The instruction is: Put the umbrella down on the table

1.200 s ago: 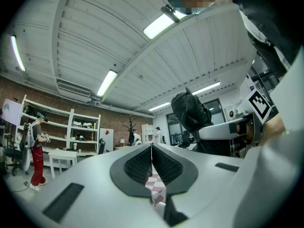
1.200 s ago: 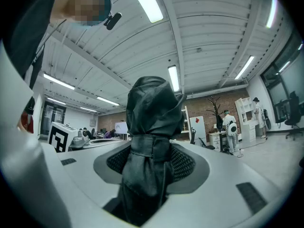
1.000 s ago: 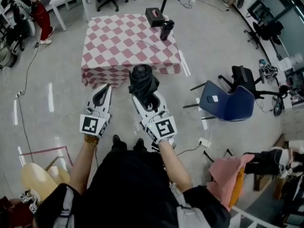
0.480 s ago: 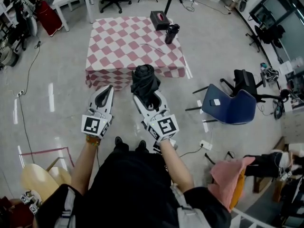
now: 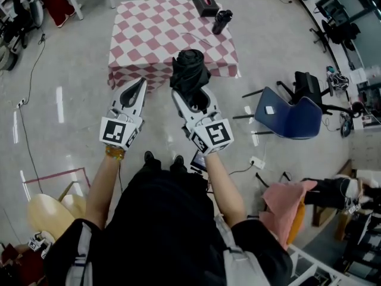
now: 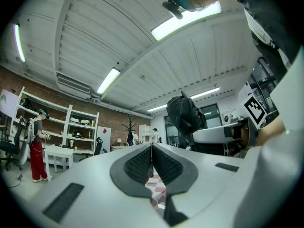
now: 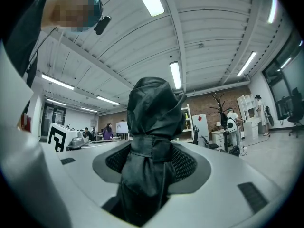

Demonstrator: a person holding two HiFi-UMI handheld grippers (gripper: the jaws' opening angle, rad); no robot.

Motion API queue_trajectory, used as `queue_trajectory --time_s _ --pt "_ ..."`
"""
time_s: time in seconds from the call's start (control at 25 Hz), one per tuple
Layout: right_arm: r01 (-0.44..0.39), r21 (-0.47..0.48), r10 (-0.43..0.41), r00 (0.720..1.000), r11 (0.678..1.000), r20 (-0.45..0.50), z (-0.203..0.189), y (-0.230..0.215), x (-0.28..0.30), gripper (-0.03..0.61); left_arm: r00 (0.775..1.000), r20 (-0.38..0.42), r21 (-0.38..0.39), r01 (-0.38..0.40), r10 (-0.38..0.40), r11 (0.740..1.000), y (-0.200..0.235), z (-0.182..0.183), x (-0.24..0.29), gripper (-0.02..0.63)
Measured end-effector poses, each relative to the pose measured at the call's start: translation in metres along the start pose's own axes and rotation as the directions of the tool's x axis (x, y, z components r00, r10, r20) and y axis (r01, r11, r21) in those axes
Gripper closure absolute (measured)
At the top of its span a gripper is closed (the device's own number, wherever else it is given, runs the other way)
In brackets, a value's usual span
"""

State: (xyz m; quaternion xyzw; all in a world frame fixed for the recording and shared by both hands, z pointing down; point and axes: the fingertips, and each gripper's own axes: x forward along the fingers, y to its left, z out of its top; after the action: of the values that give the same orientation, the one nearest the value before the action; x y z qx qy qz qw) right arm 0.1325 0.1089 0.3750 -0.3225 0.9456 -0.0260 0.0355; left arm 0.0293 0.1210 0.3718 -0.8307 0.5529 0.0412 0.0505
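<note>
Umbrella point(image 7: 151, 127), folded and strapped, is clamped between the jaws of my right gripper point(image 5: 196, 98), with its bunched black top sticking out past the tips. The jaws of my left gripper point(image 5: 140, 85) are pressed together on nothing, just beside the right one. I judge this to be the carry: the umbrella hangs in the air near the front edge of the checked table point(image 5: 149, 34), not yet resting on it. Next I need to reach out over the cloth, lower until the umbrella rests, then let go. I should keep away from the dark bottle point(image 5: 221, 21) and box point(image 5: 206, 3) at the far corner.
</note>
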Motion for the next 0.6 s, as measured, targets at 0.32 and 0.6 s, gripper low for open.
queue_trajectory --time_s 0.32,0.6 --pt "0.029 -0.010 -0.028 0.999 1.000 0.030 0.006 0.017 0.016 0.351 0.999 0.011 -0.021 0.042 -0.042 0.999 0.014 -0.001 -0.012 0.598" --pt "0.030 -0.004 -0.030 0.999 1.000 0.044 0.012 0.008 0.019 0.351 1.000 -0.005 -0.018 0.030 -0.030 0.999 0.019 -0.001 -0.002 0.598"
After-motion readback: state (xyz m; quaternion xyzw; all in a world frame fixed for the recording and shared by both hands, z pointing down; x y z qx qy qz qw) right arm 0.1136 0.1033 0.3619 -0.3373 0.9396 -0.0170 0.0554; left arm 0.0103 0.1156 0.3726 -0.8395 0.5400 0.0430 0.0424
